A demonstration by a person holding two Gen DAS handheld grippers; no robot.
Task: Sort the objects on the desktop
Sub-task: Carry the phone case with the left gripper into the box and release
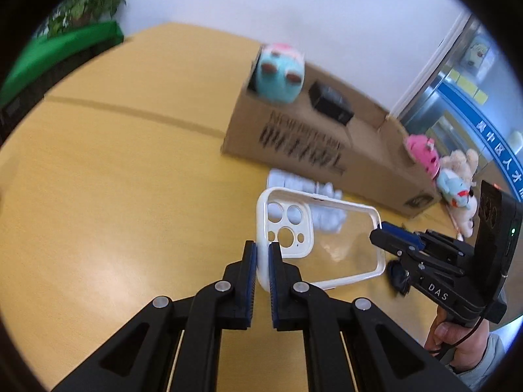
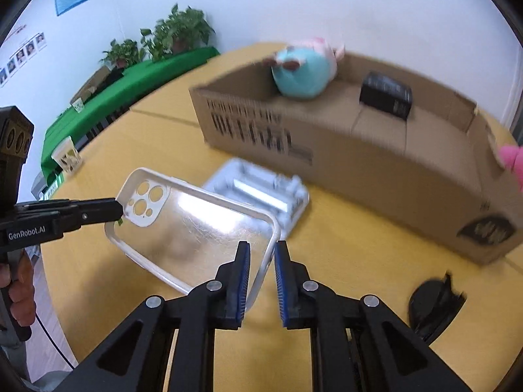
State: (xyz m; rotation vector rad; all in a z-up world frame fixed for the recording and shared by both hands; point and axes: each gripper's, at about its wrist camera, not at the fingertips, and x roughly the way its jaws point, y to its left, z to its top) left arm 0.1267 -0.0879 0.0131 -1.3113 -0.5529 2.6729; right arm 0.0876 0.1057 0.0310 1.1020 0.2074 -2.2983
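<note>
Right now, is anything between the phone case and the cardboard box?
Only the white plastic tray lies flat on the table below that path. Both the left gripper and right gripper hold the phone case above it. The cardboard box is open-topped.

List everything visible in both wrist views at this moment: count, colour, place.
phone case: one, white rim, clear back, held above the table between both grippers
cardboard box: one, brown, open, on the table behind the case
plush toy in box: one, teal and pink
black box: one, inside the cardboard box
white plastic tray: one, on the table before the box
black object: one, on the table at right, unclear
plush toys: several, pink, beige, blue, beside the box's end
table: one, yellow wood
left gripper: shut on the case's camera end
right gripper: shut on the opposite rim
</note>
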